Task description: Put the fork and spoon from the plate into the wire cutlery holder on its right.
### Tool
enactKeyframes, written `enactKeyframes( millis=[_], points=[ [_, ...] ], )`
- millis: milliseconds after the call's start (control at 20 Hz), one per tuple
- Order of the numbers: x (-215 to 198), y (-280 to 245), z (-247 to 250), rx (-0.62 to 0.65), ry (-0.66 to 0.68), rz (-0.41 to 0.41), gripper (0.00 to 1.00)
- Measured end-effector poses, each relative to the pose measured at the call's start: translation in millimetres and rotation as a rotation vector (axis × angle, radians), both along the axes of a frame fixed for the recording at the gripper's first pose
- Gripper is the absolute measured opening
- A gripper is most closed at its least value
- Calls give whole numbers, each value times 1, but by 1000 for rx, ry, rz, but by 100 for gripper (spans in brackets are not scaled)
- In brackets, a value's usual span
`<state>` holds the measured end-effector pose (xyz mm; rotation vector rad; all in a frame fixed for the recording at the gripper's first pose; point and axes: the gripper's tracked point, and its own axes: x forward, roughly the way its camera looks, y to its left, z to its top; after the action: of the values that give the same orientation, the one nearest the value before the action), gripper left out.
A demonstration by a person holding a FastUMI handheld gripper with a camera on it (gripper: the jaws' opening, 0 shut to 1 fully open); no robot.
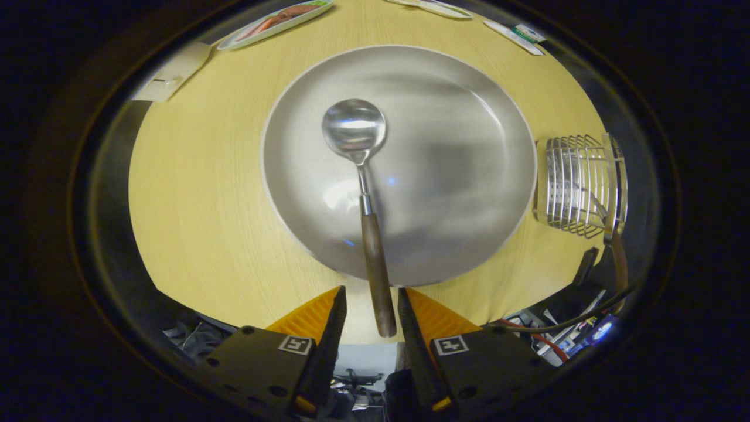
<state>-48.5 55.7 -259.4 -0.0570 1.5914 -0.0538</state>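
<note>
My claw [371, 305] spread around the spoon's wooden handle, not pinching, spoon [363, 193] lying on grey plate [469, 117], wire cutlery holder [580, 184] right, fork inside it.

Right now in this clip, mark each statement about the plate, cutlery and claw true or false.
1. The spoon lies on the plate with its bowl pointing away from the claw. True.
2. The claw's fingers are clamped on the spoon's bowl. False: they stand open on either side of the wooden handle's end, with a gap on each side.
3. The wire holder stands to the right of the plate. True.
4. A fork lies on the plate beside the spoon. False: the plate carries just the spoon; a wooden-handled utensil already leans in the holder.
</note>
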Motion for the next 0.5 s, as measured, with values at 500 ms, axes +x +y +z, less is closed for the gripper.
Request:
enactKeyframes(
  millis=[500],
  points=[
    [1,-5,-3,-10,17,-37,15]
  ],
)
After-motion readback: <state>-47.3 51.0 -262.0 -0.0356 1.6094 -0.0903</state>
